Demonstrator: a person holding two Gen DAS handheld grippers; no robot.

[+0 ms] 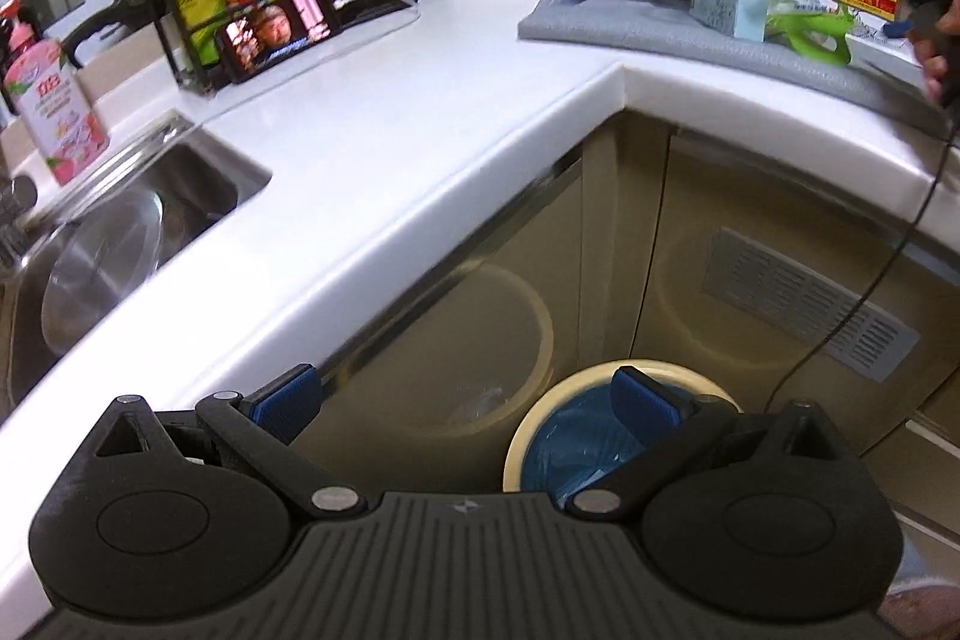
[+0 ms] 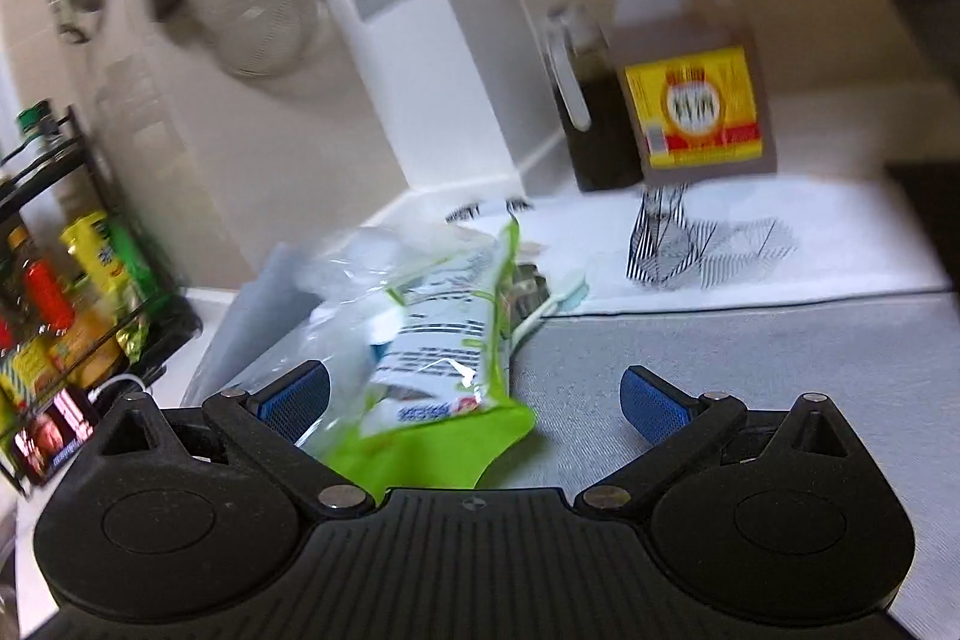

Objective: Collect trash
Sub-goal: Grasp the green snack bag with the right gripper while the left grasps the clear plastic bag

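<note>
Right wrist view: the right gripper point(image 2: 474, 400) hangs just over a green-and-white snack wrapper point(image 2: 444, 340) lying on the grey mat point(image 2: 750, 370), jaws spread wide around its near end, not yet pinching. The left gripper point(image 1: 468, 400), jaws also spread and empty, waits above the blue-lined trash bin point(image 1: 576, 436) below the counter point(image 1: 420, 100). Reaching step, I'd say; next comes closing on the wrapper.

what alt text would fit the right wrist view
The open right gripper hovers over a green and white wrapper lying on a grey mat. A yellow-capped oil bottle stands behind, blurred.
</note>
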